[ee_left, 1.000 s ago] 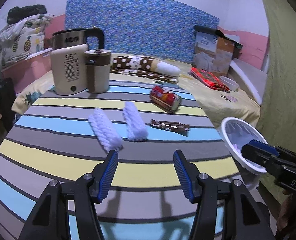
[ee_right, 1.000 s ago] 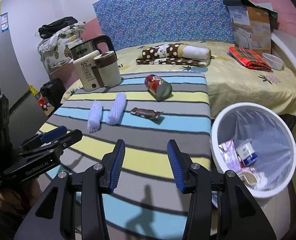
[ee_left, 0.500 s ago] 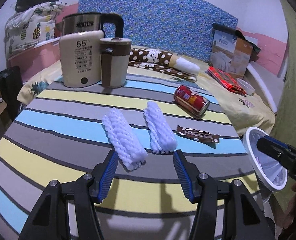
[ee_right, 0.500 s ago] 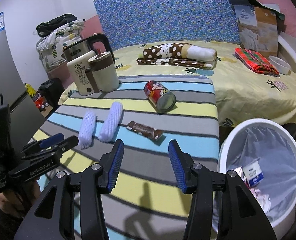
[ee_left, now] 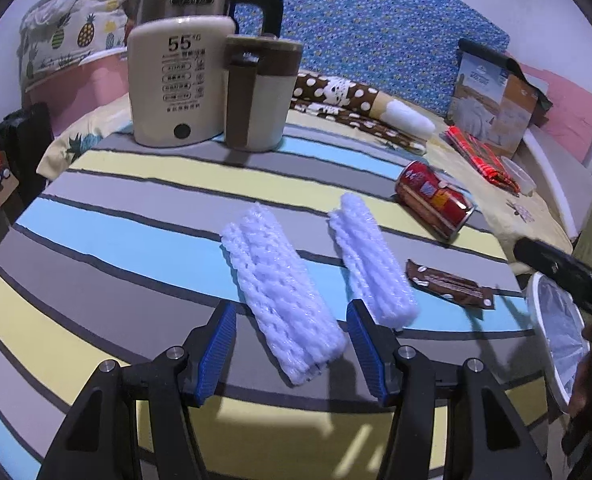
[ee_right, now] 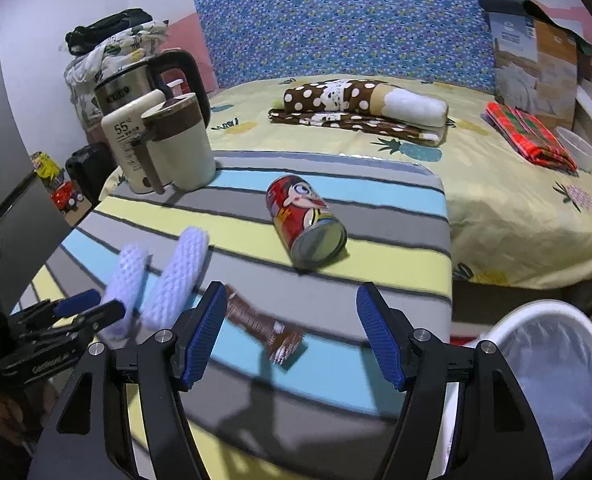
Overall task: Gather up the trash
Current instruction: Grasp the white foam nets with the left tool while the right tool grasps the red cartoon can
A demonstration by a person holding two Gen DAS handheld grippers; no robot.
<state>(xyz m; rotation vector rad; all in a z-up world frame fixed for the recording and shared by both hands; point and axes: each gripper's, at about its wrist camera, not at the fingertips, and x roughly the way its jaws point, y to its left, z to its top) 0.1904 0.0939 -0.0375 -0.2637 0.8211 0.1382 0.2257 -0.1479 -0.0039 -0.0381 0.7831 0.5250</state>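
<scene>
Trash lies on the striped table (ee_left: 136,216): two white foam net sleeves (ee_left: 284,292) (ee_left: 371,256), a brown snack wrapper (ee_left: 447,284) and a red can (ee_left: 433,200) on its side. My left gripper (ee_left: 292,346) is open, its blue pads either side of the near end of the left sleeve without touching it. In the right wrist view the wrapper (ee_right: 266,326) lies blurred just ahead, inside the left finger of my right gripper (ee_right: 292,332), whose jaws are opening and press on nothing. The can (ee_right: 305,220) lies beyond. The left gripper (ee_right: 88,306) shows at lower left by the sleeves (ee_right: 176,276).
A white bin (ee_right: 547,376) with a liner stands off the table's right edge. A steel kettle (ee_left: 176,80) and a beige jug (ee_left: 258,96) stand at the table's far left. Behind is a bed (ee_right: 495,200) with folded cloths and a cardboard box (ee_right: 535,68).
Both grippers moved forward over the table. The left one now straddles the near end of the left sleeve. The right jaws spread wider and the wrapper came close in front of them.
</scene>
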